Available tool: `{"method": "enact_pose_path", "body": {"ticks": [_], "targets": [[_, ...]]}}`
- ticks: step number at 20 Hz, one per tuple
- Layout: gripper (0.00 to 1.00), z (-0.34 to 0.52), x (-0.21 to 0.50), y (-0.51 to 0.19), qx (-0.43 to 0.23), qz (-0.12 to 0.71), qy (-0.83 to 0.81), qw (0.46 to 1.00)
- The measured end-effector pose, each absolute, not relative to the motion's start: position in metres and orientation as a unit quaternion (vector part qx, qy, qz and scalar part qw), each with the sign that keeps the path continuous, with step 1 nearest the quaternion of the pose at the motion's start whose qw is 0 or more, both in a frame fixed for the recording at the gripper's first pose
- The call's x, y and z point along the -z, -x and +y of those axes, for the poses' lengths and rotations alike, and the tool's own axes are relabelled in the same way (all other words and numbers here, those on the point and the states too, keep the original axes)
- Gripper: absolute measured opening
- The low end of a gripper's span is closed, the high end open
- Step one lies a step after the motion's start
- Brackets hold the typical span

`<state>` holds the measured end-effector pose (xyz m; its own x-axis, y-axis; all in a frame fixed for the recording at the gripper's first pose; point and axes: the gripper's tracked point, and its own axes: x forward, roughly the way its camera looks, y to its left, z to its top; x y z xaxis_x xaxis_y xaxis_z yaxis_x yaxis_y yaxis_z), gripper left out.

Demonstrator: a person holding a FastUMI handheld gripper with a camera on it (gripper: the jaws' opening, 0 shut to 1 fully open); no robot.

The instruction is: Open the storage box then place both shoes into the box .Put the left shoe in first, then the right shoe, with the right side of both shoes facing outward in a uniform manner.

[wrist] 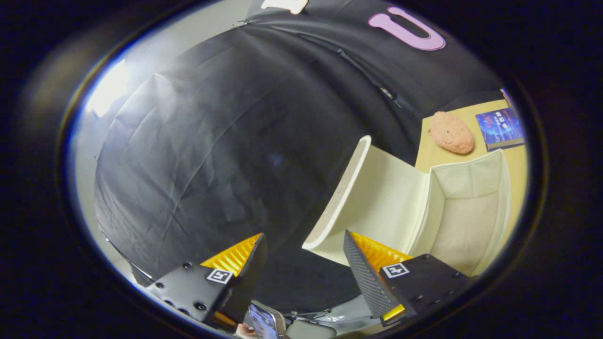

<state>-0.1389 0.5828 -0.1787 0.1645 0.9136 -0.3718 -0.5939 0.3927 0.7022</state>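
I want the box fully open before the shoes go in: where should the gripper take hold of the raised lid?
Probably the lid's free rounded edge, beside the open fingers of the gripper. It is a thin stiff panel standing up from the storage box, so pinch across its thickness, coming from the side away from the box.

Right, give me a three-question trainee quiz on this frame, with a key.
1. True or false: the storage box has its lid open.
2. The gripper fingers are: A) shut on the lid, B) open with nothing between them, C) shut on a shoe.
3. Fill in: on the table beyond the box lie a pink plush toy and a blue ____.

Key: 1 true; 2 B; 3 book.
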Motion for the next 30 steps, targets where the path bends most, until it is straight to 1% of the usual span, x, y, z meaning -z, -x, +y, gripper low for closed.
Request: {"method": "enact_pose_path", "body": {"ticks": [4, 8, 11, 16, 20, 25, 30], "targets": [[0.99, 0.565, 0.183, 0.125, -0.502, 0.377, -0.178, 0.757], [0.99, 0.526, 0.184, 0.106, -0.472, 0.359, -0.155, 0.790], [0.99, 0.479, 0.191, 0.086, -0.435, 0.340, -0.131, 0.823], [0.99, 0.375, 0.212, 0.050, -0.339, 0.313, -0.061, 0.885], [0.99, 0.284, 0.238, 0.028, -0.245, 0.316, -0.023, 0.916], [1.00, 0.192, 0.282, 0.023, -0.147, 0.350, -0.013, 0.925], [1.00, 0.133, 0.343, 0.021, -0.087, 0.405, 0.038, 0.909]]}}
